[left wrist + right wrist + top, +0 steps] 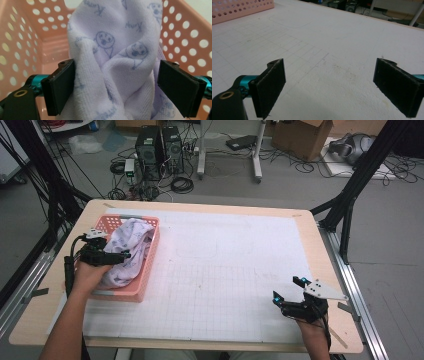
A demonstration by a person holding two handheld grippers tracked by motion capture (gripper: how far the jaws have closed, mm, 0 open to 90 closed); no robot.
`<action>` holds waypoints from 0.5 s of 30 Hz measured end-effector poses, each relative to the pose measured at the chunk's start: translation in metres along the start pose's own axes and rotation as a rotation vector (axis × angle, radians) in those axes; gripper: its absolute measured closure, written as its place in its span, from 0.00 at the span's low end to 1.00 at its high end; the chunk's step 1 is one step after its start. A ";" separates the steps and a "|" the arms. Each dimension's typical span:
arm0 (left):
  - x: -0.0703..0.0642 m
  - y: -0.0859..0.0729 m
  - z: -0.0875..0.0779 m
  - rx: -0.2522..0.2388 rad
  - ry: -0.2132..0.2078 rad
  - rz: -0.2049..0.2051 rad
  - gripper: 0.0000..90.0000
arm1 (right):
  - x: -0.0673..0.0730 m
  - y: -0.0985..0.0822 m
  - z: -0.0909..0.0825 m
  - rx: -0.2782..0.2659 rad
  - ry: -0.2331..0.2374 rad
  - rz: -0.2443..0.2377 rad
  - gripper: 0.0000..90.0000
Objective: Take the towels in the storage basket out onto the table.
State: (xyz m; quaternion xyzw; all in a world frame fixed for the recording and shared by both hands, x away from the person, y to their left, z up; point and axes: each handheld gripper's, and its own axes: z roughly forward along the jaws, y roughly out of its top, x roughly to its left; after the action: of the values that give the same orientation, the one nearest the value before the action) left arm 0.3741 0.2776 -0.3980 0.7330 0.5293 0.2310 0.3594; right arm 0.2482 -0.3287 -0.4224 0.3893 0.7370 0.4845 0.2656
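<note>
A pale lilac towel (pixel 129 251) printed with small blue cartoon faces lies bunched in a pink perforated basket (pixel 150 270) at the table's left. My left gripper (pixel 124 254) reaches into the basket from the left side. In the left gripper view the towel (pixel 117 55) rises between the jaws, which stand wide apart; my left gripper (pixel 117 87) is open with the cloth brushing the left pad (pixel 61 87). My right gripper (pixel 289 288) hovers low over the white mat near the front right corner, open. Nothing sits between its jaws in the right gripper view (pixel 332 85).
A white gridded mat (pixel 220 275) covers most of the wooden table (pixel 320 245). The basket's wall (pixel 22 42) closes in on both sides of the left gripper. The pink basket (pixel 239 8) sits far off from the right gripper. Computers, cables and boxes lie on the floor beyond.
</note>
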 end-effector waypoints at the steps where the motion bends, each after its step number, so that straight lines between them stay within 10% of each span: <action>1: 0.000 0.000 0.002 0.020 0.000 0.000 0.17 | 0.000 0.000 0.000 0.000 0.000 0.004 0.10; 8: -0.002 -0.003 0.020 0.219 0.013 -0.010 0.14 | 0.000 0.000 0.000 -0.001 -0.001 0.003 0.10; 15: 0.005 -0.006 0.030 0.296 -0.013 -0.080 0.10 | -0.001 -0.001 0.000 0.000 0.000 0.000 0.10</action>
State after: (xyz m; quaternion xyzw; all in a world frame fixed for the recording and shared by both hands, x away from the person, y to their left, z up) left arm 0.3937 0.2748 -0.4219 0.7579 0.5839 0.1311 0.2597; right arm 0.2486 -0.3292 -0.4232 0.3892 0.7369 0.4846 0.2658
